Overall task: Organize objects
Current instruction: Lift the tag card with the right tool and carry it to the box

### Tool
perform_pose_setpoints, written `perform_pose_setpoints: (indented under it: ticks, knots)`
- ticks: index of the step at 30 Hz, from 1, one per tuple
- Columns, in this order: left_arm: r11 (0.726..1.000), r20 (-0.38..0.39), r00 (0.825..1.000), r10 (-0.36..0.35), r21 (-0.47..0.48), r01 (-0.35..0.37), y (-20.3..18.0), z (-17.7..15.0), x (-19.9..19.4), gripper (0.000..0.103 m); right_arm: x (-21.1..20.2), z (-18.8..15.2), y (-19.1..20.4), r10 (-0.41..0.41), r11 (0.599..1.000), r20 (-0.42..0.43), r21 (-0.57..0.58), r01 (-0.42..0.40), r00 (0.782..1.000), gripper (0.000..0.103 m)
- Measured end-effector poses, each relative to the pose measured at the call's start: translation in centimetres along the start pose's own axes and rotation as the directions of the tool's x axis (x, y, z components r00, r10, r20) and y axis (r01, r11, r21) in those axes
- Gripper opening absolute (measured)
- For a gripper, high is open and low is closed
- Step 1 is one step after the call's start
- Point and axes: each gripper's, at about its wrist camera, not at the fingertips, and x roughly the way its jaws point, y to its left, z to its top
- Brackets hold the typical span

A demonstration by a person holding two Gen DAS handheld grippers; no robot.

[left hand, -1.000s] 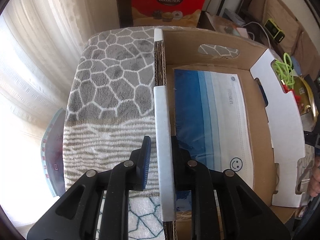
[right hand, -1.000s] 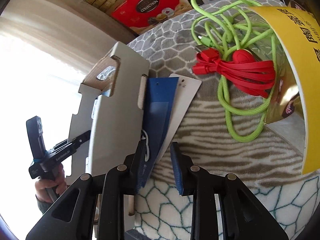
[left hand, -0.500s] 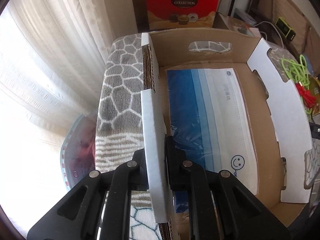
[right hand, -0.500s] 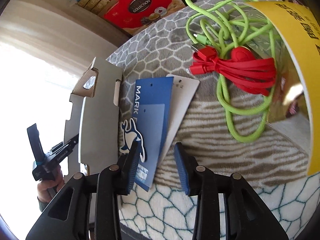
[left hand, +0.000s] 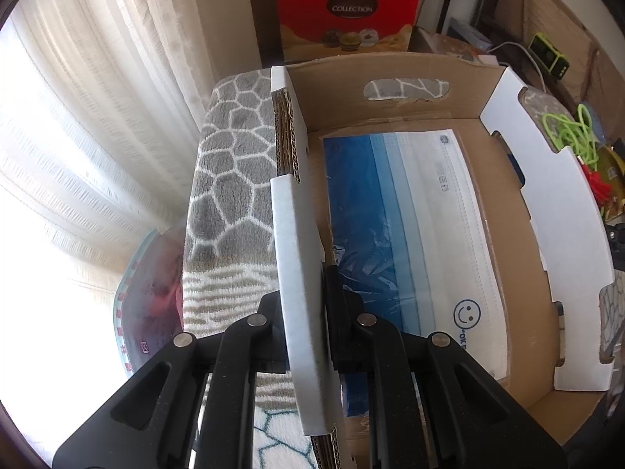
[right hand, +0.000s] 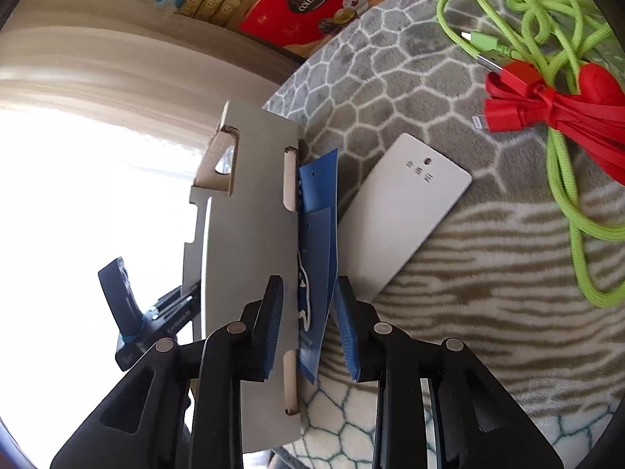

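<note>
My left hand-held gripper (left hand: 306, 312) is clamped on the left side wall of the cardboard box (left hand: 390, 78), one finger outside and one inside, pads pressed against the white-faced flap. Inside the box, a pack of face masks (left hand: 410, 234) in a clear wrapper lies flat on the bottom, blue stripes toward my side and a smiley printed at its near corner. The box sits on a fleece blanket (left hand: 230, 179) with a grey pebble pattern. Beyond the far wall stands a red chocolate box (left hand: 347, 11) marked "COLLECTION". A sheer curtain (left hand: 86, 117) fills the left of this view.

My right hand-held gripper (right hand: 306, 324) has its jaws closing, with a blue hang tag (right hand: 316, 242) between the blue pads; I cannot tell whether the pads press on it. The tag stands on edge, just beside the outside of the box's right wall. A white hang tag (right hand: 402, 211) lies flat on the blanket just to its right. Farther off, well apart from the tags, a red cable bundle (right hand: 547, 109) lies tangled with a green braided cable (right hand: 562, 179).
</note>
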Motion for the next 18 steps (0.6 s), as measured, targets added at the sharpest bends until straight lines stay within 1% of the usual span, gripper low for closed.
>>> perform_pose_setpoints:
  ticks: [3,4,5,6,7,8,10,12,16,18]
  knots:
    - [1.0,0.001,1.0,0.005,0.01,-0.005,-0.1,0.1,0.0,0.013,1.0,0.4,-0.1,0.002,1.0,-0.033,0.003,-0.002,0.999,0.028]
    - [1.0,0.001,1.0,0.012,0.013,-0.012,-0.2,0.1,0.0,0.013,1.7,0.6,-0.1,0.019,1.0,-0.053,0.006,-0.019,0.998,0.027]
    - [1.0,0.001,1.0,0.02,0.016,-0.02,-0.4,0.1,0.0,0.013,2.0,0.7,-0.1,0.022,1.0,-0.056,0.004,-0.022,0.998,0.021]
    - [0.999,0.002,1.0,0.027,0.019,-0.027,-0.4,0.0,0.0,0.013,2.3,0.7,0.1,0.007,1.0,-0.064,-0.011,-0.008,0.998,0.016]
    - [0.999,0.003,1.0,0.029,0.02,-0.029,-0.5,0.0,0.0,0.013,2.6,0.7,0.4,-0.016,0.999,-0.073,-0.031,0.014,0.997,0.006]
    - [0.999,0.002,1.0,0.031,0.018,-0.031,-0.5,0.0,0.0,0.014,2.9,0.5,0.7,-0.029,0.998,-0.071,-0.053,0.026,0.997,0.003]
    - [0.999,0.003,1.0,0.03,0.016,-0.03,-0.5,0.0,0.0,0.014,3.1,0.2,1.0,-0.035,0.997,-0.063,-0.072,0.03,0.997,0.002]
    - [1.0,0.004,1.0,0.027,0.016,-0.027,-0.4,0.0,0.0,0.014,2.9,0.1,1.0,-0.037,0.998,-0.048,-0.061,0.034,0.998,0.001]
    - [0.999,0.005,0.999,0.033,0.019,-0.033,-0.2,0.0,0.0,0.014,0.9,0.2,0.6,-0.074,0.996,0.017,-0.053,0.075,0.997,0.001]
    - [0.999,0.007,0.999,0.037,0.018,-0.038,-0.2,0.0,-0.1,0.014,-0.1,0.3,0.4,-0.08,0.995,0.025,-0.055,0.081,0.997,0.001]
